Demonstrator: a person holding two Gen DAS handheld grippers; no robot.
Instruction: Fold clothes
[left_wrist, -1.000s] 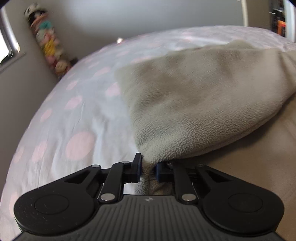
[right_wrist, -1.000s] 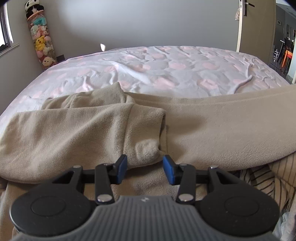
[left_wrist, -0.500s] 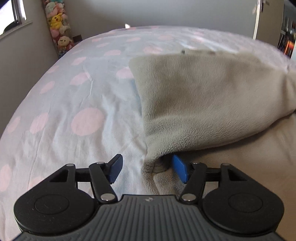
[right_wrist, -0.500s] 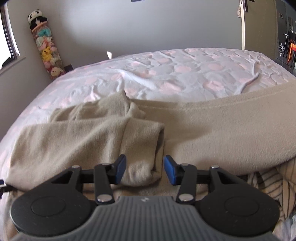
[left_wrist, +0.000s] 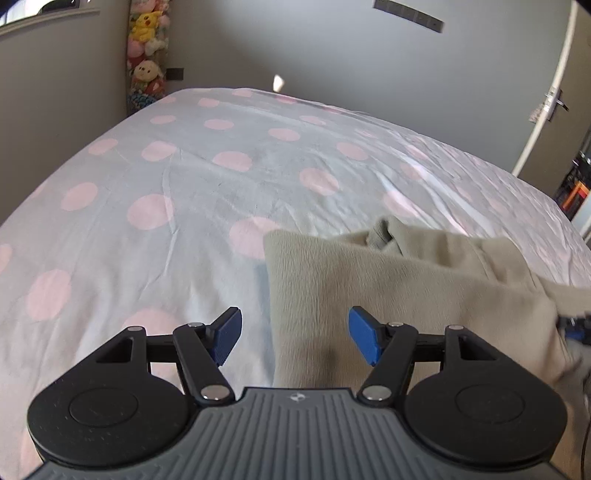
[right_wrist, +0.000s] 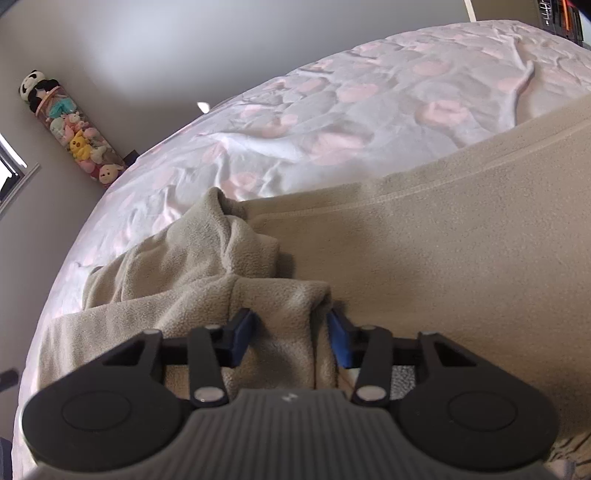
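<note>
A beige fleece garment (left_wrist: 406, 295) lies folded over on a bed. My left gripper (left_wrist: 295, 338) is open above its near left edge, holding nothing. In the right wrist view the same garment (right_wrist: 443, 258) spreads wide, with a bunched folded part (right_wrist: 221, 266) at the left. My right gripper (right_wrist: 291, 338) is open, its blue pads on either side of a fold of the fleece without squeezing it.
The bed sheet (left_wrist: 166, 184) is pale with pink dots and reaches far to the left and back. A tall tube of plush toys (right_wrist: 74, 136) stands in the left corner by the grey wall. A door (left_wrist: 546, 92) is at the right.
My left gripper has let go of the fleece edge, opened wide and lifted back. My right gripper has tilted and moved in closer over the fold, staying open.
</note>
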